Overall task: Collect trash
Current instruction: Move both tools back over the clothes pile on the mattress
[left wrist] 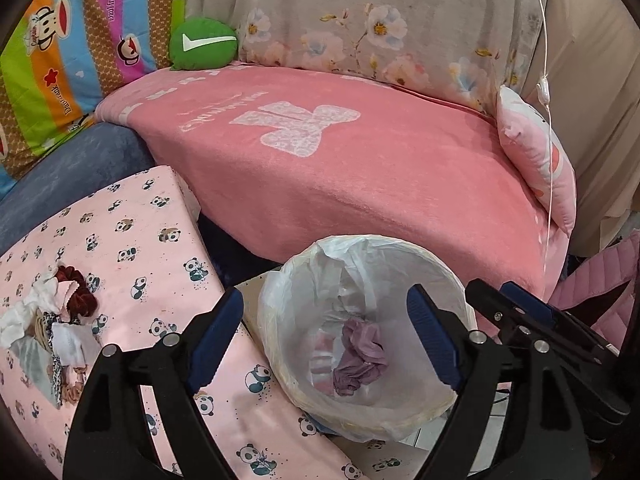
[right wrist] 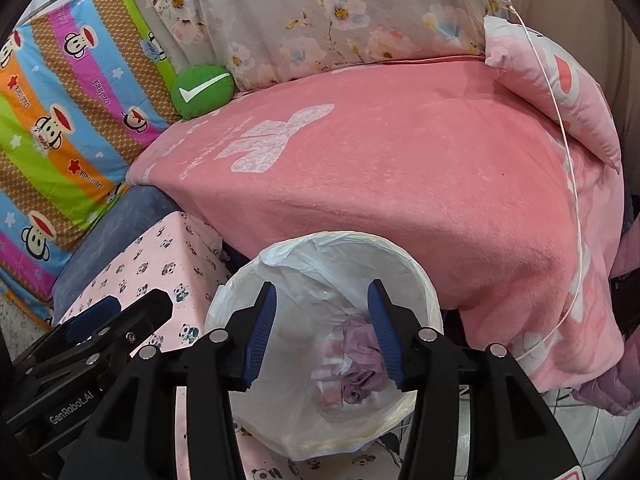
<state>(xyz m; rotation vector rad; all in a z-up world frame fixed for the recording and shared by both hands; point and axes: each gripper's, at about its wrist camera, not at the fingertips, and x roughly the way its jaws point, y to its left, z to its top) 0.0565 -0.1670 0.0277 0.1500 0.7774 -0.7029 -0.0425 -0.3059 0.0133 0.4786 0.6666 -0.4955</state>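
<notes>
While both grippers hang over the lined trash bin (left wrist: 360, 340), the room around it is crowded with soft furnishings. From the left wrist view, a pink blanket (left wrist: 340, 168) with a pale printed motif covers a sofa seat filling the area from 11 to 2 o'clock; a floral grey cover (left wrist: 360, 20) rises behind it at 12. A striped cartoon-monkey quilt (left wrist: 80, 40) stands at 10 o'clock, with a round green check-mark cushion (left wrist: 203, 43) tucked against it. A small pink pillow (left wrist: 532, 152) leans at 2 o'clock, crossed by a thin white cord (left wrist: 548, 120). At 8 o'clock a panda-print pink surface (left wrist: 132, 240) carries a heap of scraps and hair ties (left wrist: 56, 320).

Inside the bin, touching its white liner, lies a crumpled mauve scrunchie (left wrist: 360, 356) beside pink-and-white scraps.

Left gripper (left wrist: 324, 340): fingers spread wide, holding nothing. Right gripper (right wrist: 322, 332): fingers likewise parted and empty, directly above the bin's opening, with pale floor tile (right wrist: 580, 432) showing at 4 o'clock.
</notes>
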